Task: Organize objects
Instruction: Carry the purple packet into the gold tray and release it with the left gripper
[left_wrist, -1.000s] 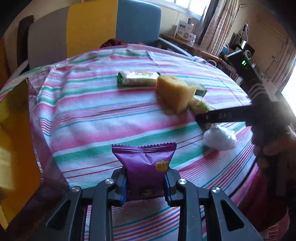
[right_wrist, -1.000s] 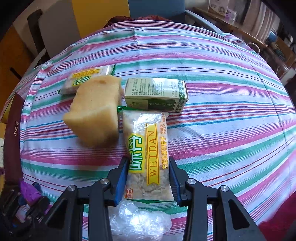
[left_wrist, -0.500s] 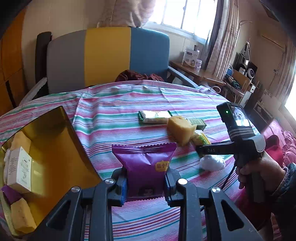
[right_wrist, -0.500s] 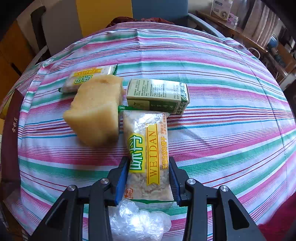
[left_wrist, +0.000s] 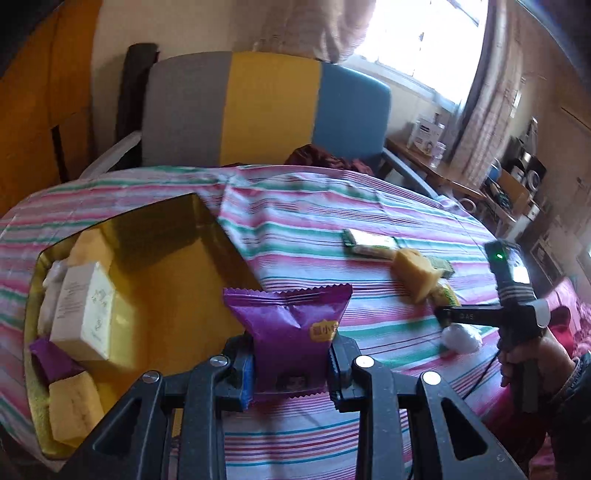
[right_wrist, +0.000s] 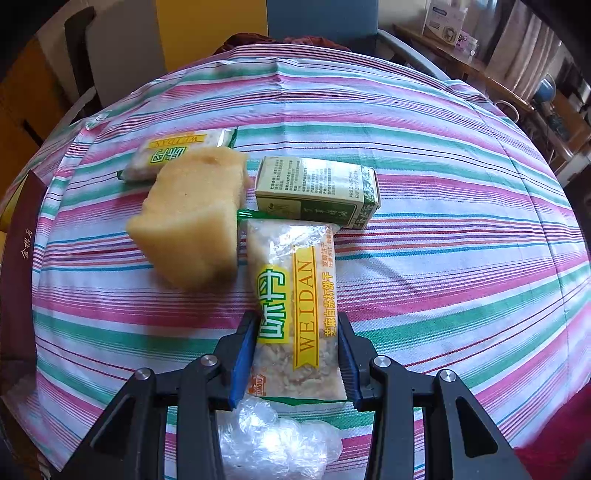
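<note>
Now left claw (left_wrist: 291, 363) clamped on purple packet (left_wrist: 291, 332), upright, near gold box (left_wrist: 177, 280) at table's left edge; right claw (right_wrist: 297, 356) astride Weidan packet (right_wrist: 295, 310), long axis running away, grip uncertain.

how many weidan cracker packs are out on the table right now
2. One WEIDAN pack lies between the right hand-held gripper's fingers; the other lies farther back, behind the yellow sponge. More may be hidden.
</note>
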